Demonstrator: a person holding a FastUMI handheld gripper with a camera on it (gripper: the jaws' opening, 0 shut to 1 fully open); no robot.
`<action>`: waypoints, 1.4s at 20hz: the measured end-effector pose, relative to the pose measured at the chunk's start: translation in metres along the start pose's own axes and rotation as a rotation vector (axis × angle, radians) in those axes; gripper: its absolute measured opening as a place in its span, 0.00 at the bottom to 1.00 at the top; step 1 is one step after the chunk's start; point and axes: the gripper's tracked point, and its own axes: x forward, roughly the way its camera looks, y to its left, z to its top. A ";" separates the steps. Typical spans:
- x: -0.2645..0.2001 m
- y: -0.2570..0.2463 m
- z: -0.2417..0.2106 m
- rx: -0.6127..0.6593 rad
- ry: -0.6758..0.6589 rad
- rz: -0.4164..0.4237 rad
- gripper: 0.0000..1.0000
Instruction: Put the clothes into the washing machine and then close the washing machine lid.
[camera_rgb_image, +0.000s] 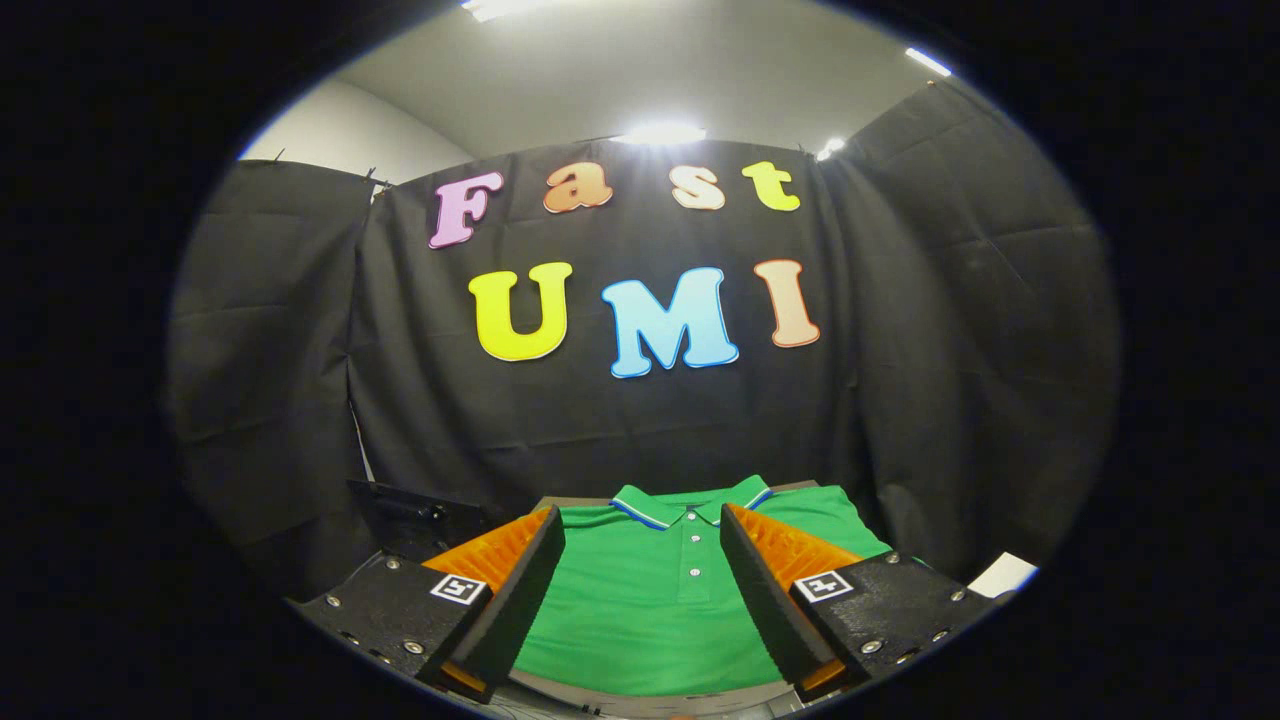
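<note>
Clothes: one green polo shirt (650, 610), collar trimmed in white and blue, is lying flat and face-up in the lower centre of the frame, apparently spread out so it is easy to pick up. Bench (655, 695): a pale edge is showing under the shirt's near hem. Tool (642, 560): its two fingers, orange-ridged with dark inner pads, are standing wide apart and gripping nothing, hovering above the shirt with the button placket showing between them; this is probably the approach before a first grasp. Dark object (420, 520): it is sitting at lower left beyond the left finger, too unclear to identify. White item (1003, 575): it is peeking out at lower right, unidentifiable. Washing machine: not yet loaded, judging by the shirt's position.
</note>
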 end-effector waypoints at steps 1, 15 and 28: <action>0.008 -0.003 -0.001 -0.004 0.020 -0.001 0.96; 0.097 -0.046 -0.054 -0.020 0.312 -0.081 0.95; 0.106 -0.046 -0.106 -0.067 0.515 -0.058 0.95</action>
